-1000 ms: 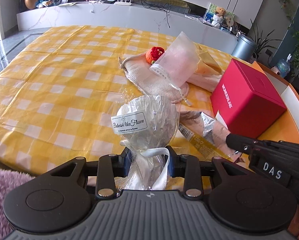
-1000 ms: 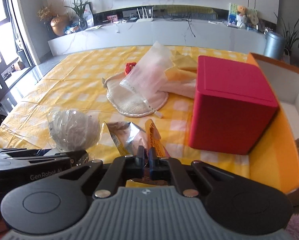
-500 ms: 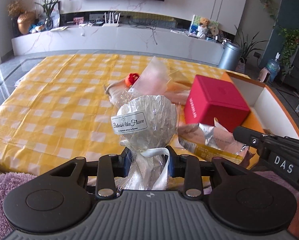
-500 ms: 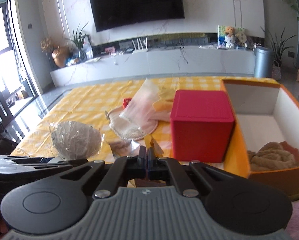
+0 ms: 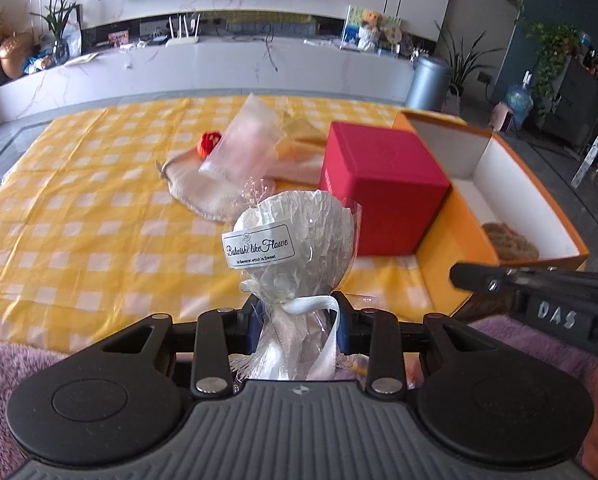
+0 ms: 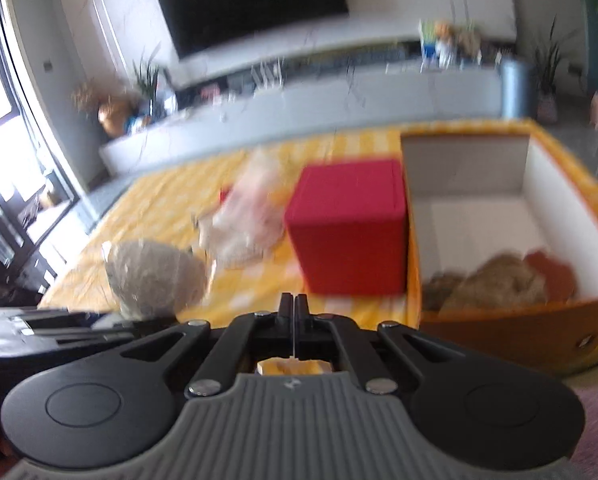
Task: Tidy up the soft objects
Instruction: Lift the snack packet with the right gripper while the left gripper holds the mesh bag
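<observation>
My left gripper (image 5: 299, 314) is shut on the ribboned neck of a white wrapped flower bundle (image 5: 295, 240) with a printed label, held above the near edge of the yellow checked table. The bundle also shows in the right wrist view (image 6: 155, 276). My right gripper (image 6: 294, 304) is shut, fingers together; a bit of yellow packet (image 6: 295, 367) shows beneath its base. An orange box (image 5: 451, 236) with white inside holds a brown knitted item (image 5: 507, 240). A beige cloth pouch (image 5: 203, 188), a clear pink bag (image 5: 247, 144) and a red knitted piece (image 5: 209, 142) lie mid-table.
A red cube box (image 5: 379, 188) stands between the pile and the orange box. A purple fluffy rug (image 5: 3, 364) lies below the table's near edge. The right wrist view is motion-blurred. A white TV bench (image 5: 203, 68) runs along the far wall.
Both grippers have risen and pulled back from the table, left one carrying the flower bundle. The silver and yellow packet seen by the right gripper no longer lies on the table.
</observation>
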The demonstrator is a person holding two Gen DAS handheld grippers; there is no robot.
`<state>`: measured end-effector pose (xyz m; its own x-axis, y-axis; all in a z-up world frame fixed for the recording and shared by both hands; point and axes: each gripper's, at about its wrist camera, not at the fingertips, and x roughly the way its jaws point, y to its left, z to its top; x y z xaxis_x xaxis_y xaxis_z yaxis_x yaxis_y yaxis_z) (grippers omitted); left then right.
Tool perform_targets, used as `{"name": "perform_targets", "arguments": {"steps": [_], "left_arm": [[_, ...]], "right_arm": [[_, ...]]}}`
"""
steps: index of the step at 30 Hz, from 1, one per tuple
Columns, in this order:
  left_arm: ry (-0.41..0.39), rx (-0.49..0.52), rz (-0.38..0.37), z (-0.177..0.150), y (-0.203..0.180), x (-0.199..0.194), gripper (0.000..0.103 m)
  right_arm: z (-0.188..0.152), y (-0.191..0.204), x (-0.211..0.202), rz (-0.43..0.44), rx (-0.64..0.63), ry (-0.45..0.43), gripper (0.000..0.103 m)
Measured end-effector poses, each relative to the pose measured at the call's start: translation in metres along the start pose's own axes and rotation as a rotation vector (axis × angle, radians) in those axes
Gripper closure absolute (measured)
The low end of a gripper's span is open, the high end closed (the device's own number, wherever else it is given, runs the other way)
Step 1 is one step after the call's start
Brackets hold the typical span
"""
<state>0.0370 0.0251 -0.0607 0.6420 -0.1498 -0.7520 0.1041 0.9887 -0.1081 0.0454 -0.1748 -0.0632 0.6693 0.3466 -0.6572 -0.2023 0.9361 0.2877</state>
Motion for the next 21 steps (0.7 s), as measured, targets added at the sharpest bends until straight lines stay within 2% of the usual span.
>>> {"name": "perform_targets", "arguments": {"steps": [3, 5, 7, 9, 10, 14, 17, 21], "left_arm": [[0.042, 0.001, 0.002, -0.007, 0.008, 0.009, 0.063], [0.061, 0.001, 0.005, -0.010, 0.012, 0.013, 0.063], [0.077, -0.007, 0.004, -0.013, 0.016, 0.017, 0.063], [0.088, -0.016, 0.001, -0.015, 0.020, 0.020, 0.063], [0.093, -0.020, 0.000, -0.016, 0.022, 0.021, 0.063], [0.107, -0.038, -0.008, -0.022, 0.028, 0.026, 0.063], [0.116, -0.052, -0.015, -0.023, 0.032, 0.029, 0.063], [0.126, -0.057, -0.028, -0.025, 0.034, 0.032, 0.063]], "right_arm": [[-0.010, 0.005, 0.025, -0.004, -0.045, 0.115, 0.086], [-0.013, 0.008, 0.039, 0.003, -0.091, 0.189, 0.045], [-0.014, 0.014, 0.049, -0.001, -0.141, 0.233, 0.040], [-0.012, 0.018, 0.061, -0.020, -0.200, 0.275, 0.029], [-0.010, 0.018, 0.068, -0.025, -0.226, 0.302, 0.019], [-0.012, 0.019, 0.092, -0.045, -0.279, 0.394, 0.018], [-0.016, 0.014, 0.109, -0.052, -0.270, 0.436, 0.019], [-0.022, 0.012, 0.122, -0.076, -0.265, 0.470, 0.030]]}}
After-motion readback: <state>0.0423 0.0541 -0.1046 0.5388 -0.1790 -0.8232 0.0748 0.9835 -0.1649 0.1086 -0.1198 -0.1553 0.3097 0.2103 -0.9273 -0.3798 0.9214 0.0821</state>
